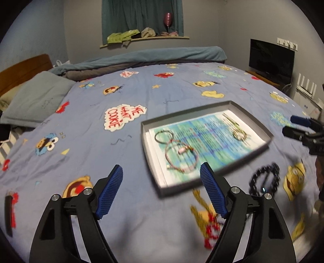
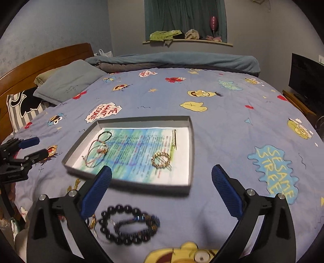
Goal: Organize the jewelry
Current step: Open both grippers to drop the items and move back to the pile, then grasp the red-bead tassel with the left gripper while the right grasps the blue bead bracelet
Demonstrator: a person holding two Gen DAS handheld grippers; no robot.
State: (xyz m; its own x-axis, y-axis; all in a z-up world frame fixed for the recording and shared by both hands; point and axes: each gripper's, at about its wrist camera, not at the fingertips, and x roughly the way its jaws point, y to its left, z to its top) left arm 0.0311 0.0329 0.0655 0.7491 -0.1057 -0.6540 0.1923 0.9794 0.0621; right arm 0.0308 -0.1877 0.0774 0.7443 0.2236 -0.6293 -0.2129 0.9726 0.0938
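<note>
Black bead bracelet (image 2: 129, 226) on the bedspread (image 2: 222, 125) beside the grey tray (image 2: 191, 141), both grippers' jaws wide, empty.

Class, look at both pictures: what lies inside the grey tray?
In the tray: a printed sheet, thin cord bracelets, a gold bracelet, a gold chain. The sheet hides the tray's floor.

Before me spreads a blue cartoon-print bedspread (image 2: 222, 125), with a grey pillow (image 2: 68, 84) and a striped pillow (image 2: 22, 107) lying at its left end against a wooden headboard (image 2: 46, 58). Along its far edge I see a rolled teal blanket (image 2: 182, 59), and above that a wall shelf (image 2: 188, 41) holding crumpled green cloth (image 2: 165, 34) and a pink glass (image 2: 214, 22) before dark green curtains (image 2: 182, 14). To my right a black television (image 1: 271, 58) stands on a low wooden stand (image 1: 263, 77).
</note>
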